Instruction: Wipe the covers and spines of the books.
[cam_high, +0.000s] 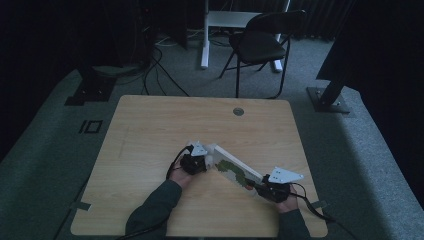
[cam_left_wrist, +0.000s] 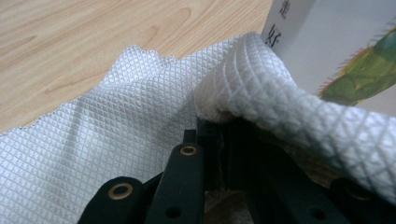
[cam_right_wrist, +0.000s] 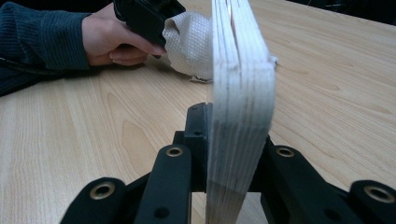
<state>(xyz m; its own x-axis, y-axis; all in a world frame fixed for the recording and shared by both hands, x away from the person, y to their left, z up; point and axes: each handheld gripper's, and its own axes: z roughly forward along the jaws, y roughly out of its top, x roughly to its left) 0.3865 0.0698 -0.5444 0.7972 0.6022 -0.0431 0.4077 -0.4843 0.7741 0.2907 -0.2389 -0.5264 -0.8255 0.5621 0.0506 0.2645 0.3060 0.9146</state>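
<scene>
Two grippers are at work, one in each hand, and each is clamped on something. In the left gripper view the left gripper (cam_left_wrist: 219, 135) has its jaws pinched on one white cloth (cam_left_wrist: 140, 116) with a quilted diamond weave; a fold of it bulges over the jaw tips and the rest lies spread on the wood, touching the near face of the book. In the right gripper view the right gripper (cam_right_wrist: 233, 154) has its jaws squeezed on the edge of one thick book (cam_right_wrist: 240, 93), which stands on edge with its stacked white pages facing the camera. Seen from above, the book (cam_high: 235, 170) stretches at a slant between the left gripper (cam_high: 196, 162) and the right gripper (cam_high: 267, 187), and one green picture shows on its white cover. Two forearms in dark sleeves come in from the near edge.

One table (cam_high: 150, 130) of pale wood carries it all, with one round metal cap (cam_high: 238, 111) near its far edge. Beyond it the room is dim: grey carpet (cam_high: 45, 165), one black folding chair (cam_high: 262, 45), one white desk frame (cam_high: 225, 22), and loose black cables (cam_high: 160, 70) on the floor
</scene>
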